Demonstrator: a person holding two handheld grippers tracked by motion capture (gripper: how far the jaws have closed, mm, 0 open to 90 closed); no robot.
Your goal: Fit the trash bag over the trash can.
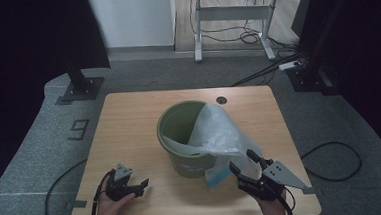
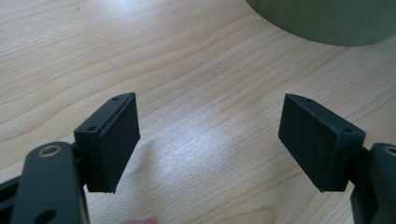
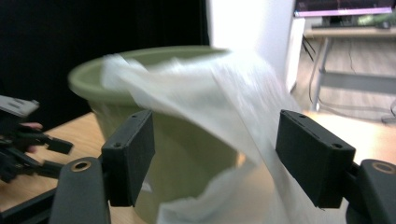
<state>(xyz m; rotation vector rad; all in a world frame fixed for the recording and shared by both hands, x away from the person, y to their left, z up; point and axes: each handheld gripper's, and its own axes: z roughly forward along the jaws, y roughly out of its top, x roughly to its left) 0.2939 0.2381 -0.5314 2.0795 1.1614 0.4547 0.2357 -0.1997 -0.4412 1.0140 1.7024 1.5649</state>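
An olive-green bucket (image 1: pixel 175 119) stands in the middle of the wooden table (image 1: pixel 129 121). A translucent plastic bag (image 1: pixel 219 132) sits partly inside it and spills over its right rim down to the tabletop. My right gripper (image 1: pixel 242 160) is just in front of the hanging bag, jaws wide apart and not pressing on it. In the right gripper view the blurred bag (image 3: pixel 243 93) and bucket (image 3: pixel 187 154) lie just beyond the right gripper (image 3: pixel 215 158). My left gripper (image 1: pixel 142 187) rests low at the front left, open over bare wood, as the left gripper view shows (image 2: pixel 210 135).
The table has a cable hole (image 1: pixel 221 100) at its far edge. A cable (image 1: pixel 63 183) trails off the front-left edge. A desk frame (image 1: pixel 233 14) and floor cables lie beyond. The bucket's base (image 2: pixel 322 18) sits ahead of the left gripper.
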